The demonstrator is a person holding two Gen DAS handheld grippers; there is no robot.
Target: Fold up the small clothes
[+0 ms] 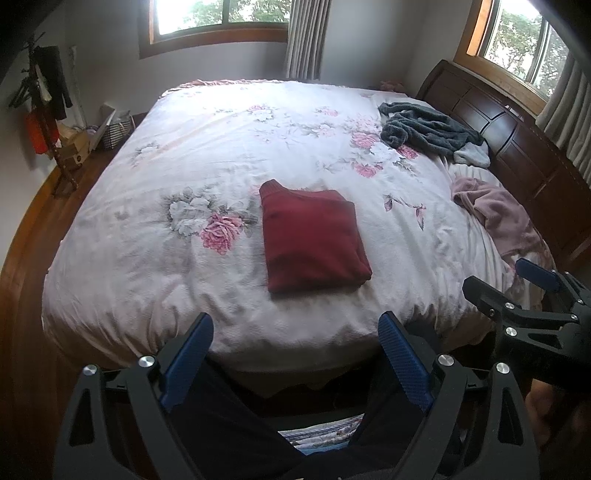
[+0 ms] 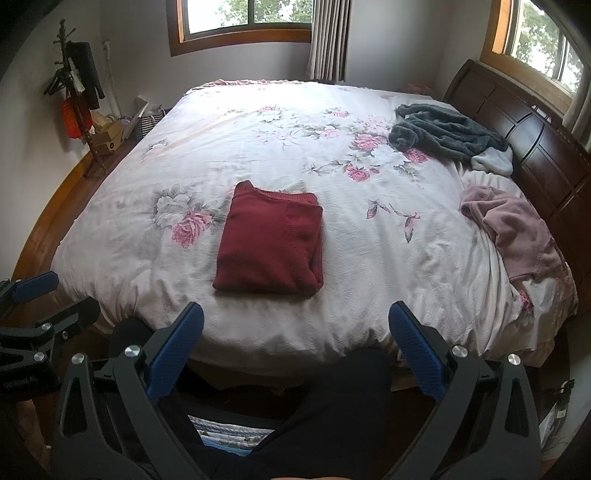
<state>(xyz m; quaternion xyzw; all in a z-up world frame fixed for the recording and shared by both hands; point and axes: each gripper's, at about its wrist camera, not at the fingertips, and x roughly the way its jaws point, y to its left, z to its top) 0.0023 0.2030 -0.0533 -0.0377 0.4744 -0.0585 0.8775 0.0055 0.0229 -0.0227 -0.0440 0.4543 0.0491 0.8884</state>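
Red sweater point(image 1: 314, 242), folded square and lying mid-bed on the floral duvet point(image 1: 155, 266): I am holding the left gripper point(image 1: 295, 332) and right gripper point(image 2: 295, 321) back, jaws apart and empty, its folds seemingly done.

A home bedroom. A large bed point(image 1: 155, 229) with floral bedding fills the centre, its dark wooden headboard point(image 1: 517, 147) at right. Curtained windows point(image 1: 221, 18) run along the top.

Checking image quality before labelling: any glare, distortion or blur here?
Left wrist view: windows blown out, strong fisheye bending of the headboard, corners vignetted. Right wrist view: same curvature, bright patch on the far bedspread; red sweater sharp.
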